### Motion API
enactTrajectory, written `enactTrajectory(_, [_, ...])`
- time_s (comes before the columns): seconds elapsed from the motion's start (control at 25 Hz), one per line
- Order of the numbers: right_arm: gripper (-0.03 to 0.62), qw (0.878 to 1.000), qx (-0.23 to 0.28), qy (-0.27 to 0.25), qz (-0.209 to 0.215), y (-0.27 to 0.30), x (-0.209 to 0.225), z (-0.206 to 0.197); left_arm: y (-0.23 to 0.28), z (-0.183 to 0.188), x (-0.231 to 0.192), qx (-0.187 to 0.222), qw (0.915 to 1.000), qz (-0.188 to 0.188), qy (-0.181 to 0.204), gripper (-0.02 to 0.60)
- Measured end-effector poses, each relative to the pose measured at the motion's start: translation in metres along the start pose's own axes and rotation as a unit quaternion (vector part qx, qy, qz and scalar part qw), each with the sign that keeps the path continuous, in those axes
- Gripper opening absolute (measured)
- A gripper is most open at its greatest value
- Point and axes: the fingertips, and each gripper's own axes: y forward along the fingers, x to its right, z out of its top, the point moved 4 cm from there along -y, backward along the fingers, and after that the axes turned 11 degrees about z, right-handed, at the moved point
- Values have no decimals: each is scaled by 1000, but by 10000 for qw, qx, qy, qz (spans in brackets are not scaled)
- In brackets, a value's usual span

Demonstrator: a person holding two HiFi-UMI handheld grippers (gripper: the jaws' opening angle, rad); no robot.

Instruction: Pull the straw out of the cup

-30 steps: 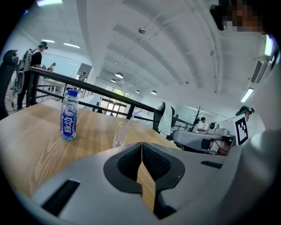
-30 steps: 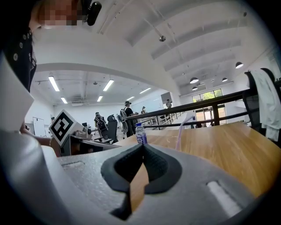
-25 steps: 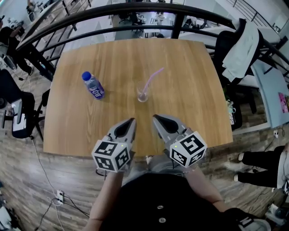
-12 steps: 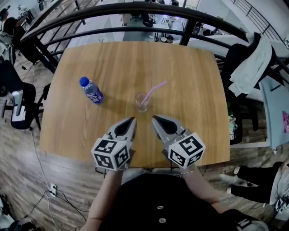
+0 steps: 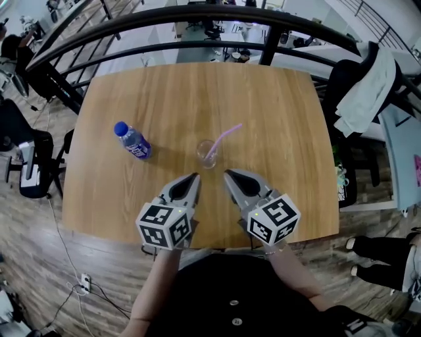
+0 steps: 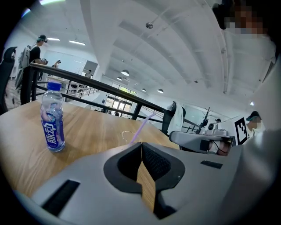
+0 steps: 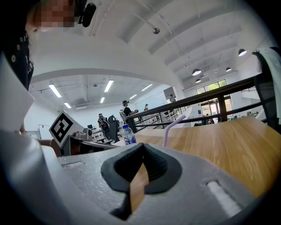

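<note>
Your left gripper (image 5: 193,179), right gripper (image 5: 227,175): jaws of both pressed together, nothing between them, tips over near edge of wooden table (image 5: 276,105). Cup (image 5: 206,153) stands just ahead, between your two tips, untouched; purple straw (image 5: 223,137) inside it, leaning right. Bottle (image 5: 133,141) upright ahead-left of left gripper. Black railing (image 5: 197,13) beyond table; jacket-draped chair (image 5: 365,85) far right; plank floor (image 5: 39,263) around.

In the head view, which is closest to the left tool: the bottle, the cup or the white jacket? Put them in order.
1. The cup, just ahead of the left tool.
2. The bottle, off to its left.
3. The white jacket, far right, off the table.
</note>
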Motion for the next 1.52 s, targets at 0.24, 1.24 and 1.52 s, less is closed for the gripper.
enactTrajectory(0.24, [-2, 9996, 88, 116, -224, 6, 0, 0, 3, 11, -12, -65, 9998, -93, 170, 20])
enactTrajectory(1.24, [-2, 9961, 256, 492, -683, 21, 20, -4, 44, 56, -20, -41, 9881, -597, 1418, 21])
enactTrajectory(1.52, [-2, 9932, 317, 603, -947, 13, 41, -8, 71, 56, -7, -250, 9783, -810, 1892, 21])
